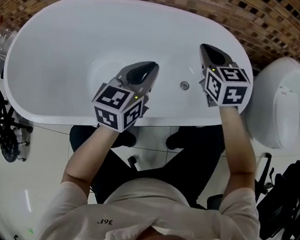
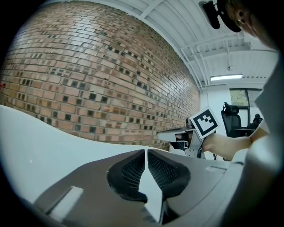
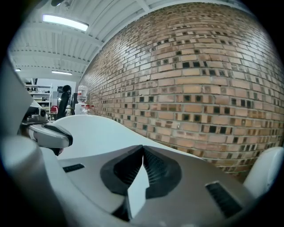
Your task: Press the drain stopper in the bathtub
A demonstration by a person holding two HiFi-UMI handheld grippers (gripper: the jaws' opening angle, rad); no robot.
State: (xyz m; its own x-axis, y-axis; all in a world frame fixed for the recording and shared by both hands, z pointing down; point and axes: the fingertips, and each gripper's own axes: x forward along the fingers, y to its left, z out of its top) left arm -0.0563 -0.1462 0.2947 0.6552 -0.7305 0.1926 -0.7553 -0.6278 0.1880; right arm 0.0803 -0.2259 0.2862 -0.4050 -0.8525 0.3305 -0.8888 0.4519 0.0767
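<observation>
The drain stopper (image 1: 184,85) sits on the bathtub (image 1: 67,43) floor, between and below both tongs. It looks slightly nearer the right tongs (image 1: 213,55) than the left tongs (image 1: 143,73). Both are pinched together, empty.

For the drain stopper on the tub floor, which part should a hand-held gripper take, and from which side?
The drain stopper is a small round cap lying flat on the bathtub floor, showing no rim to pinch. Probably best met on its top centre, straight down from above, with shut jaws, as the right hand-held gripper has.
</observation>
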